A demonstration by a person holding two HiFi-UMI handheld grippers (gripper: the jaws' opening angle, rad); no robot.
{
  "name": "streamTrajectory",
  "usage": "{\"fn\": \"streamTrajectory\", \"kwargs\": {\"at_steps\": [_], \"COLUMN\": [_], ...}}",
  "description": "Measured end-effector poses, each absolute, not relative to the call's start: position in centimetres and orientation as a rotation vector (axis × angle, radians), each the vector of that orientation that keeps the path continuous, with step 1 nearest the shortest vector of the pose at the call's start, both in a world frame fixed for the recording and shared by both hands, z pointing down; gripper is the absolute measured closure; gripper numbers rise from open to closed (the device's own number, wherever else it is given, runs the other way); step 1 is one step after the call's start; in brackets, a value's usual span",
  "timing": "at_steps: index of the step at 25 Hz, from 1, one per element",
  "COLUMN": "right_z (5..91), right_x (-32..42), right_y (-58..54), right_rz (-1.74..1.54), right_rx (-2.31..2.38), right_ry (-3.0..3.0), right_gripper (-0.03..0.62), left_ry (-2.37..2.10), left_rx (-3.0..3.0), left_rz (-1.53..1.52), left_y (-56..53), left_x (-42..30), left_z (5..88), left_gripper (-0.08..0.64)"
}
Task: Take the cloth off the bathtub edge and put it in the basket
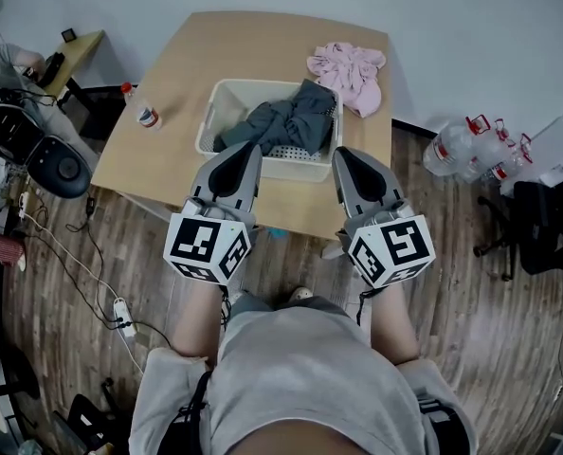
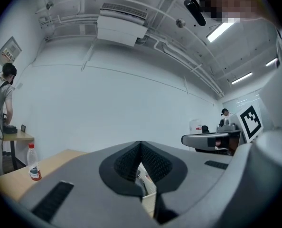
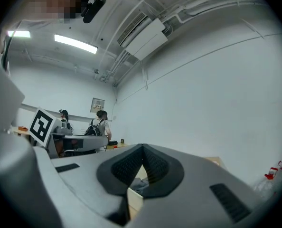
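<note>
Wood-plank flooring [image 1: 490, 282] is seen round a pale wooden table [image 1: 177, 74] in the upper centre of the head view. No bathtub is shown anywhere. A white basket [image 1: 208, 126] is set on the table at frame centre, w/ a dark grey cloth [image 1: 286, 121] bundled inside, one fold lying against the rim at upper right. A pink cloth [image 1: 350, 72] is heaped on the tabletop at the basket's upper-right corner, outside it and seemingly touching it. A small bottle [image 1: 147, 114] is stood left of the basket.

Both tools are held level at the table's near edge, below the basket. L gripper [image 1: 247, 152]: jaws are pressed tip to tip, nothing caught between. R gripper [image 1: 344, 155]: likewise closed and empty; only the basket is glimpsed through the slot under the tips.

Judged: the grey cloth is deposited and the pink one is probably outstanding. Risks:
- W/ jaws closed, the pink cloth would be shoved toward the far table edge, not gripped.
- The basket rim could be caught and dragged on a reach across.
- The grey fold could be snagged and pulled out.
- The bottle could be knocked by the L tool.
</note>
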State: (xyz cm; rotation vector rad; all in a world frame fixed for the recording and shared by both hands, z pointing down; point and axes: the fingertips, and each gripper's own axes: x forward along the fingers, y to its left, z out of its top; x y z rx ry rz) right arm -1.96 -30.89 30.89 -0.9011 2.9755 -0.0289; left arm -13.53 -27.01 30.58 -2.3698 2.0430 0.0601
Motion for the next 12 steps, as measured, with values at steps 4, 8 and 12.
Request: {"fn": "streamTrajectory", "kwargs": {"at_steps": [4, 8, 12], "right_z": [30.3, 29.7, 29.4], "right_x": [-2.5, -3.2, -4.2], "right_y": [-29.6, -28.2, -26.7], "right_rz": [-0.011, -0.015, -0.015], "right_rx": [-0.923, -0.957, -0.990], "right_ry": [2.960, 2.944, 2.935], "right_gripper": [0.586, 0.586, 0.586], "left_ry": [2.019, 2.007, 1.998], "left_rx": [-2.375, -2.387, -2.383], "left_rz": [0.067, 0.067, 0.057], "left_y": [-25.9, -24.5, -22.8], "left_x": [-14.2, -15.3, -16.7], "left_z": [29.9, 29.4, 28.9], "left_gripper": [0.545, 0.545, 0.545]}}
